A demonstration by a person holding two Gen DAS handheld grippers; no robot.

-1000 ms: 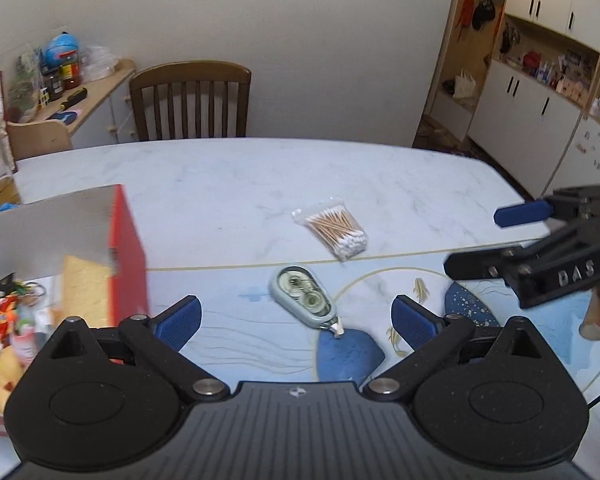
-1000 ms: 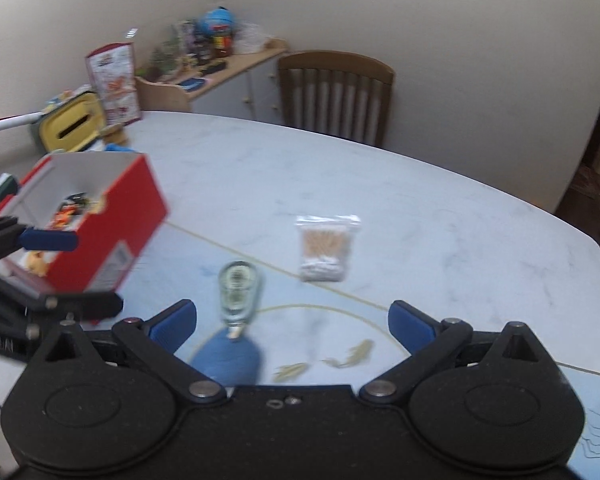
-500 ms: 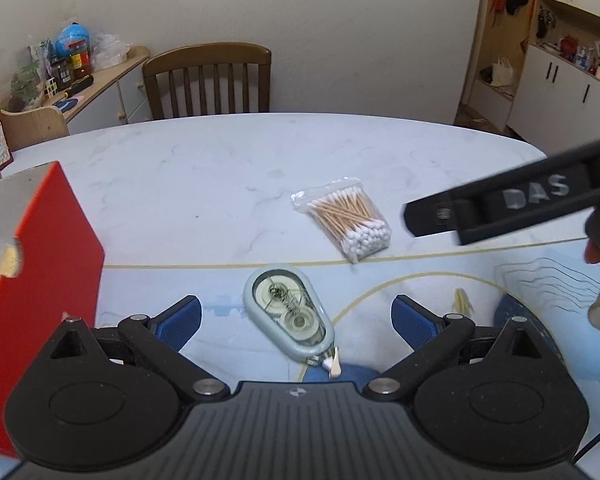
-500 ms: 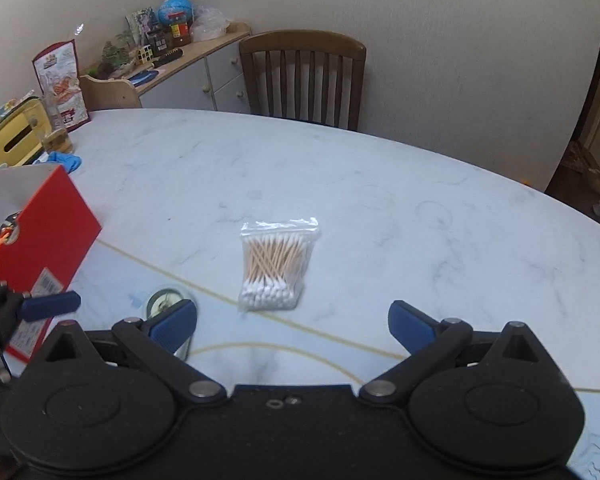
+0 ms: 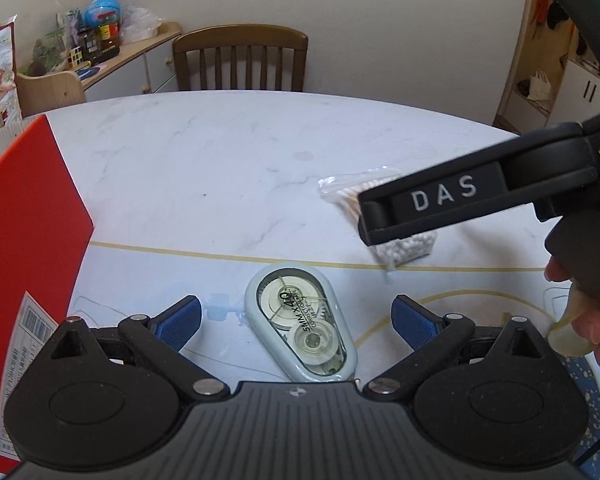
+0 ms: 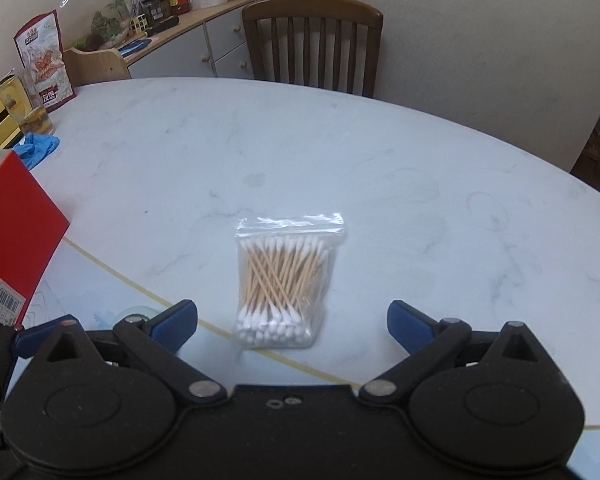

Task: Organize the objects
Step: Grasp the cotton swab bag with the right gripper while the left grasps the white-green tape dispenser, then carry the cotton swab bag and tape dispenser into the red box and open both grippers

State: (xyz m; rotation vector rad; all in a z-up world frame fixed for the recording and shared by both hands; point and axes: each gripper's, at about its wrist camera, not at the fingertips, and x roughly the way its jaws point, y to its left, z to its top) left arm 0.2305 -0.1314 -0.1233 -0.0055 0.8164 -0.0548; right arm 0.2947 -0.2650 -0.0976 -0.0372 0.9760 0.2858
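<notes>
Jaws wide; clear cotton swab bag (image 6: 286, 286) flat.

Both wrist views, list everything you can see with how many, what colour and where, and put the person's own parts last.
table: one, white marble look, under everything.
bag of cotton swabs: one, clear with tan sticks, mid-table ahead of the right tool.
correction tape: one, pale grey, flat on the table between the left tool's fingers.
red box: one, red, left side of the table.
blue glove: one, blue, far left of the table.
chair: one, brown wood, behind the table.
sideboard: one, grey, cluttered top, against the wall.
left tool: one, black with blue pads, open.
right tool: one, same, open.
hand: one, holding the right tool.
</notes>
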